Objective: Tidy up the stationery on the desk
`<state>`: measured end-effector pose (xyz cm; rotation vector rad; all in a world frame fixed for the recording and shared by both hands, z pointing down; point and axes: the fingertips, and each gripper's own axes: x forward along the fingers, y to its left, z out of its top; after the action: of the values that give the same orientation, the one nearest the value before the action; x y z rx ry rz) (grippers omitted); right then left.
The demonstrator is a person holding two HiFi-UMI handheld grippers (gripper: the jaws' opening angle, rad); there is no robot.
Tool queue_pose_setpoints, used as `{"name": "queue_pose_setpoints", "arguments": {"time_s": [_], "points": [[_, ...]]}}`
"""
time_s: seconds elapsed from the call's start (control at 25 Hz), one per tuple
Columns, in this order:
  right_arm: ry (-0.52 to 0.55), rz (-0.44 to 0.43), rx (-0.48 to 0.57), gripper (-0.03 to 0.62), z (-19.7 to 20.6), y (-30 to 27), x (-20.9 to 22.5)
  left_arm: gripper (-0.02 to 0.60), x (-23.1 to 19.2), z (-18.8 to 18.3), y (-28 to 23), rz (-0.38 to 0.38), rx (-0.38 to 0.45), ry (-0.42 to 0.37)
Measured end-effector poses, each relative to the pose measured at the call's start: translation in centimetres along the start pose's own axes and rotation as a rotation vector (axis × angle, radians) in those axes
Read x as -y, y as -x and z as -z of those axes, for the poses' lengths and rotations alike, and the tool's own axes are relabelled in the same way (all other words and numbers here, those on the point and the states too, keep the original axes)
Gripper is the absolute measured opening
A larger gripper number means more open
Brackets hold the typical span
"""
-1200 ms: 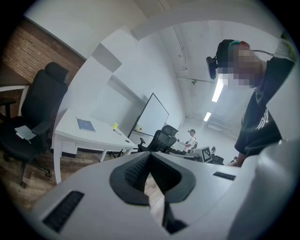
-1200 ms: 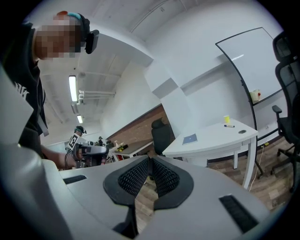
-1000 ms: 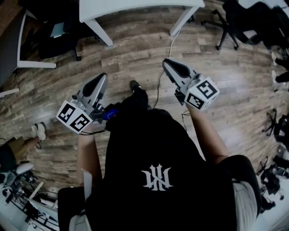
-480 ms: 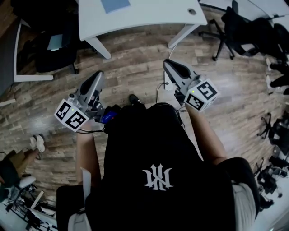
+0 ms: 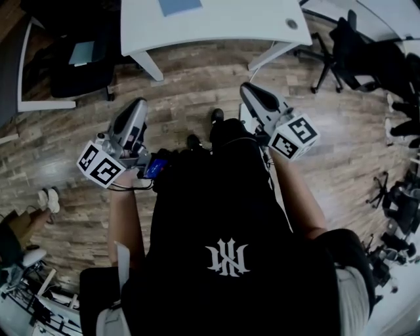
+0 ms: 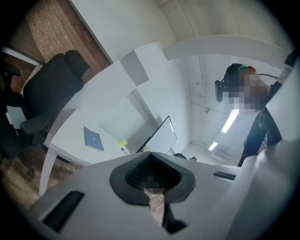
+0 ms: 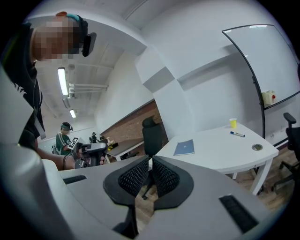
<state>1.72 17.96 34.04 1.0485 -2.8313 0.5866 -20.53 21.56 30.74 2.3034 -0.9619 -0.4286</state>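
Desk (image 5: 223, 26) is looming closer. Left gripper (image 5: 136, 106) and right gripper (image 5: 251, 90) are riding clenched, empty. Notebook (image 5: 178, 6) and pen (image 7: 237, 134) are lying on it, well ahead; worth opening jaws only once near.

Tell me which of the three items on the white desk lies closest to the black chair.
The flat blue notebook lies closest to the black office chair; the small yellow cup and the blue marker pen sit much further from it.
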Motion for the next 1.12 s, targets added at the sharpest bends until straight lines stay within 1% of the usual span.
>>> {"name": "queue_pose_setpoints", "arguments": {"time_s": [0.32, 0.56, 0.76, 0.96, 1.12], "points": [[0.005, -0.023, -0.007, 0.049, -1.1, -2.7, 2.7, 0.002, -2.1, -1.1, -2.5, -0.012, 0.019, 0.0], [0.0, -0.044, 0.007, 0.049, -2.7, -5.2, 6.4, 0.002, -4.4, -2.8, -5.1, -0.063, 0.011, -0.032], [-0.03, -0.073, 0.001, 0.049, -3.4, -8.5, 9.8, 0.002, -6.6, -4.2, -8.0, -0.097, 0.007, -0.048], [-0.024, -0.124, 0.017, 0.049, -6.1, -12.8, 13.1, 0.002, -9.2, -6.6, -12.1, -0.127, 0.01, -0.058], [-0.024, -0.159, 0.012, 0.049, -8.4, -15.4, 16.6, 0.002, -11.1, -8.1, -15.9, -0.176, -0.025, -0.076]]}}
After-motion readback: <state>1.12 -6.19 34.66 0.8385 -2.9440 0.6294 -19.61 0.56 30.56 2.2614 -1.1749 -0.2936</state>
